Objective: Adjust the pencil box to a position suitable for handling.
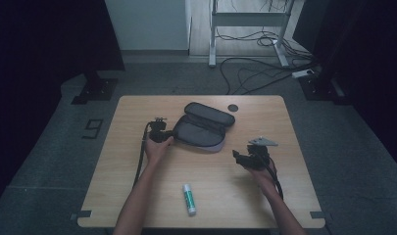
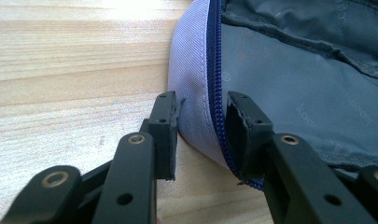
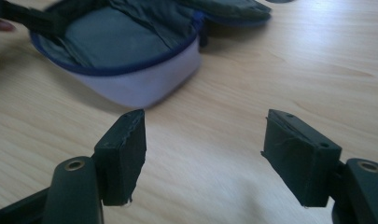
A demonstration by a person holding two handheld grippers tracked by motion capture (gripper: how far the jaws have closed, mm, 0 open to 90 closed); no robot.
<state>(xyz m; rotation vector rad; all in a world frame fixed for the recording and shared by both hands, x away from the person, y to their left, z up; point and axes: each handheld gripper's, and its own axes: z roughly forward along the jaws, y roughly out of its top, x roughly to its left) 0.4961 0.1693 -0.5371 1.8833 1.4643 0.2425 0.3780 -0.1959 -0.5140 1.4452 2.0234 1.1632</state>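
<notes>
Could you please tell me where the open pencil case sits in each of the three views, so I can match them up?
High view: the pencil case lies open at the table's centre, lid flipped toward the far side.
Left gripper view: its pale wall and blue zip fill the upper right, clamped between the left gripper.
Right gripper view: it sits upper left, beyond the empty right gripper.
Shared landmark: the blue zip.
</notes>
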